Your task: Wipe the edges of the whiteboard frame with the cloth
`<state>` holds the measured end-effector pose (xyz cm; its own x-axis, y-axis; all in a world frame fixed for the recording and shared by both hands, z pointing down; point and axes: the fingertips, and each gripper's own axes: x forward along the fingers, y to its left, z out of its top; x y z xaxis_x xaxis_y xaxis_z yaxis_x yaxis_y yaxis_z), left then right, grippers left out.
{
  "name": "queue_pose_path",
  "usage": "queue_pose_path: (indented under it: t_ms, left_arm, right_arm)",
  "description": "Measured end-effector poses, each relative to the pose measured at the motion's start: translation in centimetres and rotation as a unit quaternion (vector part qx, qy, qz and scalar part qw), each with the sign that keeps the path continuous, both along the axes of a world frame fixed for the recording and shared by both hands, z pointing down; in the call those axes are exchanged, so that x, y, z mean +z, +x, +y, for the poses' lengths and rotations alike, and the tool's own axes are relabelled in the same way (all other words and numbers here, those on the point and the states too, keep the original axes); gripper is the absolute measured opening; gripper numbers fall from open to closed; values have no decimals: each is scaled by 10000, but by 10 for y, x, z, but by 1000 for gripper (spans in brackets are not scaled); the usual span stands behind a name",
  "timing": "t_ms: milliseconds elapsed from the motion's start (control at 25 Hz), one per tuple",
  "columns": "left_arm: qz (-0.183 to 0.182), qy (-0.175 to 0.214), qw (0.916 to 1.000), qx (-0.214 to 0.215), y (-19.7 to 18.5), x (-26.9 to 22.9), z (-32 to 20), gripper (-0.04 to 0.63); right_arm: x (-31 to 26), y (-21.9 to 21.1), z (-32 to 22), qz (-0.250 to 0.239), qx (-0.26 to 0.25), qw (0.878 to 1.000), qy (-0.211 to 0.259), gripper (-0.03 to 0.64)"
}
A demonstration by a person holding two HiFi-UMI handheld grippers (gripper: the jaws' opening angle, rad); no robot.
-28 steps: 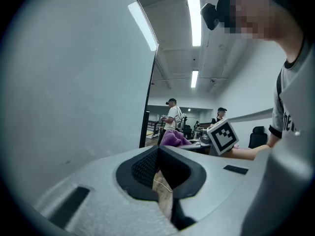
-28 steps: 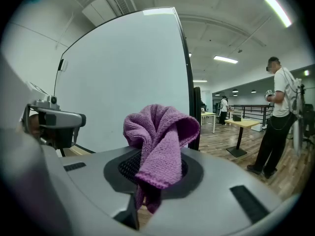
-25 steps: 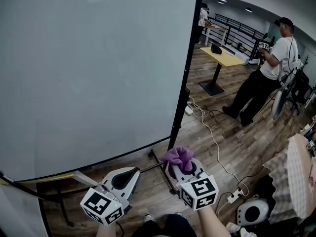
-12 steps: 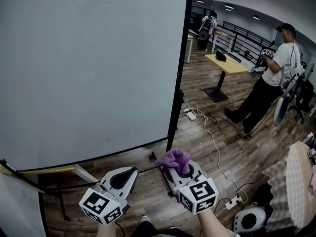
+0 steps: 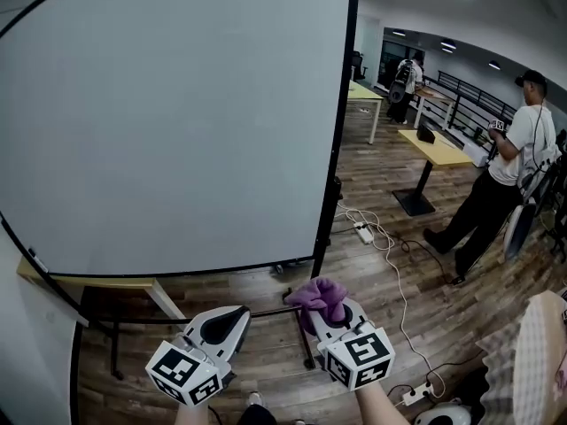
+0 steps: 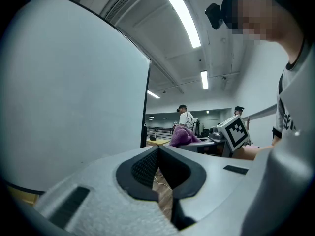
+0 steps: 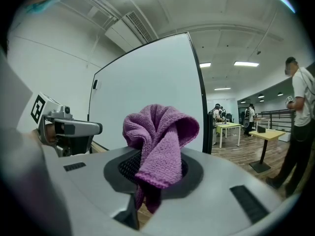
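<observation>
Head view: my right gripper (image 5: 330, 312) holds the crumpled purple microfibre cloth (image 5: 319, 292) near the lower right corner of the big whiteboard's black frame (image 5: 340, 140), not touching it; my left gripper (image 5: 229, 319) hangs beside it.

Left gripper view: jaws pressed together on nothing.

Right gripper view: jaws clamped on the cloth (image 7: 160, 141), a loose bunch that I judge could snag on the frame edge and drag free. No container shows anywhere.

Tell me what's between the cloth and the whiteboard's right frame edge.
Nothing. In the right gripper view only open air separates the purple cloth, pinched in the right gripper, from the whiteboard's black frame edge.
</observation>
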<state>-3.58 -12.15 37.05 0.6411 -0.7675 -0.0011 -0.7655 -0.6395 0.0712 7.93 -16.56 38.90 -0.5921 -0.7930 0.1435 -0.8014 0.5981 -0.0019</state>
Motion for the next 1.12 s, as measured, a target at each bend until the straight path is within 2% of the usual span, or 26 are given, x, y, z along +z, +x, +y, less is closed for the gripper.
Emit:
queue_pose_path:
  t_ms: [680, 1120]
  left_arm:
    - [33, 169, 9959, -891, -10, -4, 83, 17]
    - [22, 180, 9914, -1300, -22, -3, 110, 17]
  right_arm:
    - [-12, -5, 64, -197, -729, 9970, 189, 66]
    - [-13, -18, 85, -279, -1132, 9929, 226, 65]
